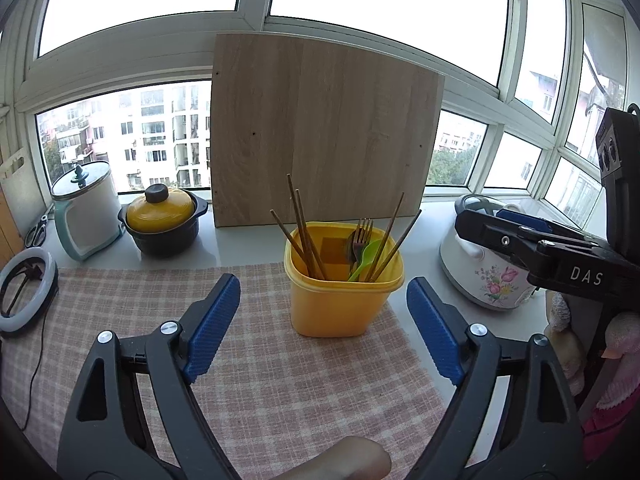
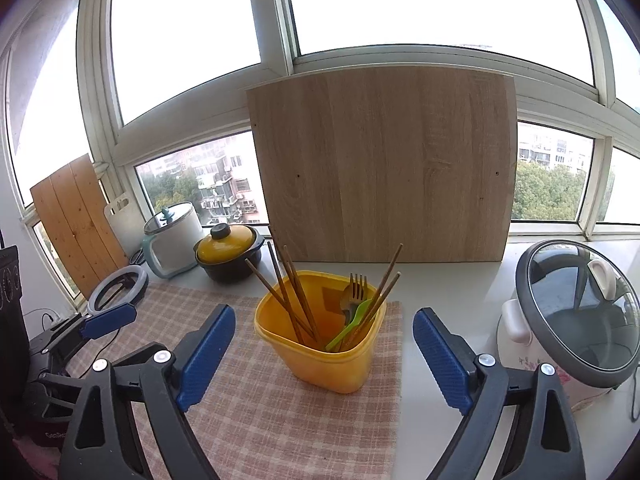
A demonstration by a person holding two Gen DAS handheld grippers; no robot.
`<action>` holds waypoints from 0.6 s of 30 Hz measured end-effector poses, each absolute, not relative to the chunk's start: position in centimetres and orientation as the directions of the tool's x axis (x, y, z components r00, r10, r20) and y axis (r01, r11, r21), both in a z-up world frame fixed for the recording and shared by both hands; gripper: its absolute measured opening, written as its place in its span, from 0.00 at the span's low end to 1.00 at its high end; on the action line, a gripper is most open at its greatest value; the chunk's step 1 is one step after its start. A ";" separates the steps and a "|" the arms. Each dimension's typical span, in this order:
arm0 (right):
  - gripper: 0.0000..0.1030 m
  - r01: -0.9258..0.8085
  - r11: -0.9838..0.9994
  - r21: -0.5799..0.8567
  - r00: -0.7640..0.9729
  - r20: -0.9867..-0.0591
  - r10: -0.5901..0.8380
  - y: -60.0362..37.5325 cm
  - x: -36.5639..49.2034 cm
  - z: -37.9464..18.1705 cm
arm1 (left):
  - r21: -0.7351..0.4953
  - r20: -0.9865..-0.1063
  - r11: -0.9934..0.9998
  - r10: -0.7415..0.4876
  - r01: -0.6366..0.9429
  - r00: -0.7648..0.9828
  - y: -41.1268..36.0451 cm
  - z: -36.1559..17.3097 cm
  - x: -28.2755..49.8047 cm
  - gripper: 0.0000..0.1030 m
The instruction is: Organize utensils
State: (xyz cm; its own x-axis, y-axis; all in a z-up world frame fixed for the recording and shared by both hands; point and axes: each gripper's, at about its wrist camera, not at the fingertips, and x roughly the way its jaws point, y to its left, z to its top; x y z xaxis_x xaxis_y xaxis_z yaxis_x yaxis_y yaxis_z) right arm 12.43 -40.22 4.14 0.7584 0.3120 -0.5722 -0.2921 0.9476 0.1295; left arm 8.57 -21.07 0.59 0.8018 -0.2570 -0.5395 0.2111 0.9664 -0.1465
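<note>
Bench (image 2: 452, 320) under window, checked cloth (image 1: 248, 360) on it. Yellow holder (image 1: 342, 280) upright at cloth's far edge, dead ahead of both grippers, well apart from fingers. Left gripper (image 1: 324, 328) fingers wide, nothing between; right gripper (image 2: 324, 360) same, seemingly slightly nearer holder. Chopsticks (image 2: 292, 296) lean out left and right of holder; fork (image 2: 357, 290), green spoon (image 2: 352, 322) stand inside. No loose utensils visible; sorting looks finished.
</note>
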 end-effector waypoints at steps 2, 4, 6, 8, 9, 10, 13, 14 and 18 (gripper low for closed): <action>0.91 -0.294 0.948 0.125 0.763 -0.566 0.311 -40.4 11.9 4.4 | -0.138 -0.531 0.971 -0.239 0.195 0.813 -21.0 0.8 8.0 0.92; 1.00 -0.289 0.950 0.116 0.773 -0.557 0.303 -40.5 11.4 4.5 | -0.118 -0.524 0.979 -0.203 0.166 0.827 -20.9 1.0 7.4 0.98; 1.00 -0.286 0.951 0.116 0.782 -0.545 0.302 -40.7 10.9 4.6 | -0.093 -0.525 0.986 -0.167 0.139 0.834 -21.0 1.2 7.0 1.00; 1.00 -0.290 0.949 0.121 0.782 -0.542 0.308 -40.9 10.6 4.6 | -0.076 -0.520 0.989 -0.150 0.129 0.841 -21.1 1.4 6.5 1.00; 1.00 -0.290 0.949 0.124 0.783 -0.540 0.310 -41.1 10.4 4.6 | -0.072 -0.518 0.990 -0.142 0.123 0.844 -21.2 1.4 6.3 1.00; 1.00 -0.288 0.949 0.125 0.783 -0.540 0.309 -41.2 10.3 4.5 | -0.069 -0.517 0.991 -0.134 0.115 0.845 -21.3 1.4 6.2 1.00; 1.00 -0.283 0.951 0.126 0.787 -0.536 0.305 -41.6 9.8 4.4 | -0.074 -0.506 0.991 -0.137 0.116 0.852 -21.6 1.7 5.5 1.00; 1.00 -0.280 0.952 0.126 0.791 -0.532 0.303 -41.8 9.6 4.5 | -0.067 -0.502 0.991 -0.133 0.115 0.855 -21.7 1.8 5.3 1.00; 1.00 -0.272 0.954 0.126 0.803 -0.516 0.297 -42.3 9.3 4.7 | -0.034 -0.490 0.994 -0.106 0.103 0.865 -22.3 2.1 4.8 1.00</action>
